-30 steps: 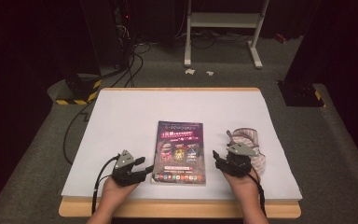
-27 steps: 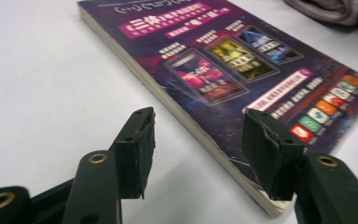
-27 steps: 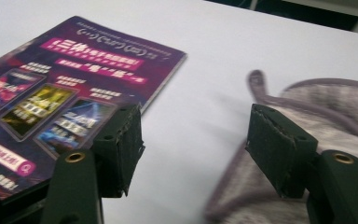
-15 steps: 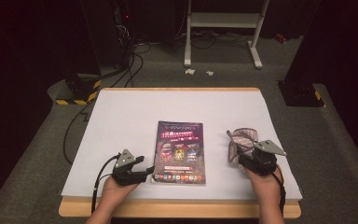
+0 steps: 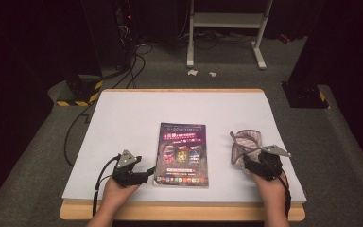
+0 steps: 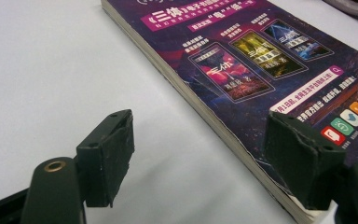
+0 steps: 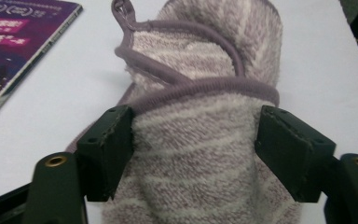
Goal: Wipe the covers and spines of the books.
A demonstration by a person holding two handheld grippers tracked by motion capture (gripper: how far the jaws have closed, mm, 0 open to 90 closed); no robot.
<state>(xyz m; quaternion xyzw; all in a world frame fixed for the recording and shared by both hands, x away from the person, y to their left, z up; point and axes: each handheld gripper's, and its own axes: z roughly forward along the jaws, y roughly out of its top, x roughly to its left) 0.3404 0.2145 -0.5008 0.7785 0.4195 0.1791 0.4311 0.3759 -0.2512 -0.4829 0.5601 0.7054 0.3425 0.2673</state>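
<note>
Fingers on the left gripper (image 5: 147, 171) stand spread wide, having just been opening, and they straddle the near left corner of the book (image 5: 182, 153): in the left gripper view one pad (image 6: 107, 156) sits over bare white surface and the other pad (image 6: 303, 158) hangs above the purple cover, neither pressing on it. The right gripper (image 5: 246, 161) is likewise let go, its fingers just opened further; in the right gripper view the two pads stand on either side of the folded towel (image 7: 200, 140), close to the cloth but not visibly squeezing it. The book lies flat and closed, cover up, in the middle of the worktop (image 5: 123, 123) towards its near edge, squared to that edge. The towel, a striped mauve-and-cream terry cloth with a corded hem and a small hanging loop, rests in a loose bundle near the right edge of the worktop, well apart from the book. Both hands lie low along the near edge. Judging from how things lie, both items look set down and let go of, so whatever placing was wanted seems done; what remains, if anything, is drawing the grippers clear, or a fresh grasp should the towel need tidying.
</note>
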